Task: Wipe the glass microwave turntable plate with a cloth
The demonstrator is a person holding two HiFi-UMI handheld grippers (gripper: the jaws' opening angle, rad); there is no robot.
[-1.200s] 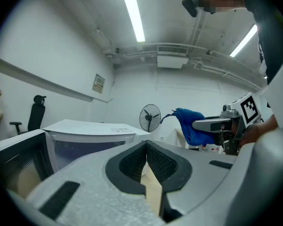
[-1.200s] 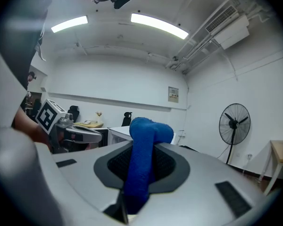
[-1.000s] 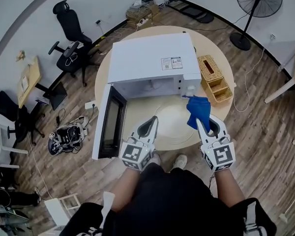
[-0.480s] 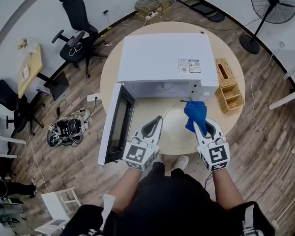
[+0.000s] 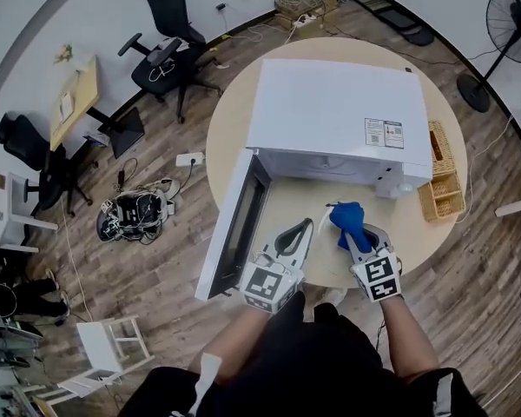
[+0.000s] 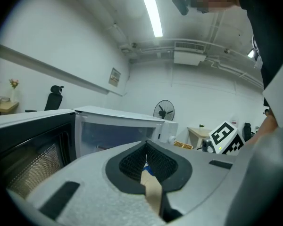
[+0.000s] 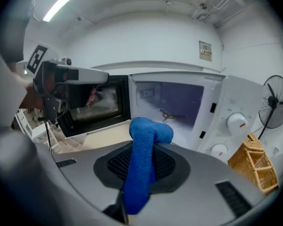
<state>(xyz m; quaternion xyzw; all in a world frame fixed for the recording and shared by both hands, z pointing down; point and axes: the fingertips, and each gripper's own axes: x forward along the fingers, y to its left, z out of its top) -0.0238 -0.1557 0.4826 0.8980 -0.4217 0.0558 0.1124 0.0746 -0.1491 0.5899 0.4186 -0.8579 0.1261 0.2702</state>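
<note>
We are ready to wipe: left gripper (image 5: 306,224) clamps the glass plate (image 5: 319,230) on edge over the tabletop's near edge, right gripper (image 5: 351,235) pinches the cloth (image 5: 347,215), which must next meet the glass.

There was one white microwave (image 5: 330,115) on one round table (image 5: 230,142). The microwave had two knobs (image 7: 237,122). There were two hand-held grippers: the left hand-held gripper (image 5: 302,229) and the right hand-held gripper (image 5: 352,237). There was one blue cloth (image 5: 347,217), one glass plate (image 5: 319,222) and one basket (image 5: 443,181). On the floor stood one fan (image 5: 514,31), two black chairs (image 5: 169,42) and one small wooden desk (image 5: 74,102).
</note>
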